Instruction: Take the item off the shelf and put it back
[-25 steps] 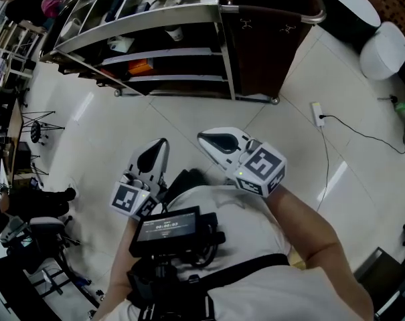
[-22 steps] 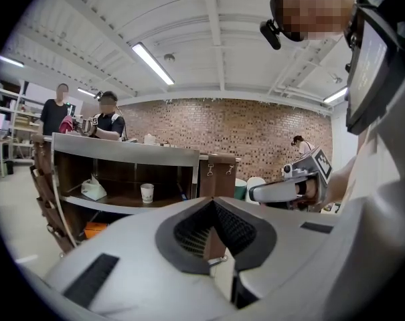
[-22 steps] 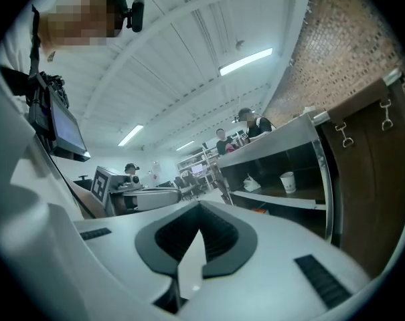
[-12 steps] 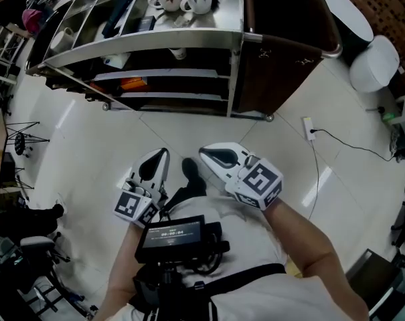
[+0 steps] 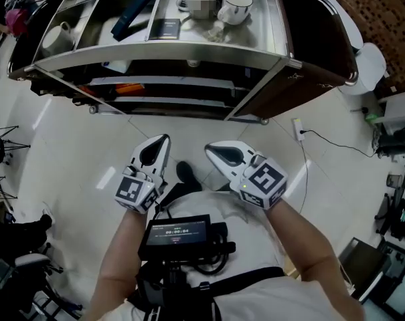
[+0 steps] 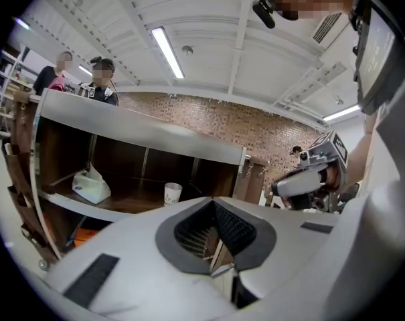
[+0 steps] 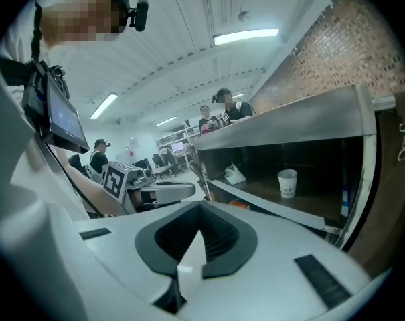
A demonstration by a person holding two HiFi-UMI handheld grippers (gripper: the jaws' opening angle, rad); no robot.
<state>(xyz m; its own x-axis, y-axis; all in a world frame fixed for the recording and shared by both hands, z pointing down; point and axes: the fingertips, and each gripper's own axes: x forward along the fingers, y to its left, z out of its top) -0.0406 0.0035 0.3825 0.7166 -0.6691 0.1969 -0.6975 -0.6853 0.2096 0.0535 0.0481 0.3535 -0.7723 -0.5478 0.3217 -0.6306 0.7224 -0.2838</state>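
A metal and dark wood shelf unit stands ahead of me. On its middle board sit a white paper cup and a crumpled white bag. Something orange lies on a lower board. My left gripper and right gripper are held side by side in front of my body. They are short of the shelf, both shut, with nothing between the jaws. Each gripper shows in the other's view: the right gripper and the left gripper.
The shelf's top holds two mugs, a blue folded item, a dark flat item and a white jug. A power strip with a cable lies on the tiled floor to the right. People stand behind the shelf.
The shelf has come nearer and now shows its whole top. Both grippers have advanced toward it together, still shut and empty.
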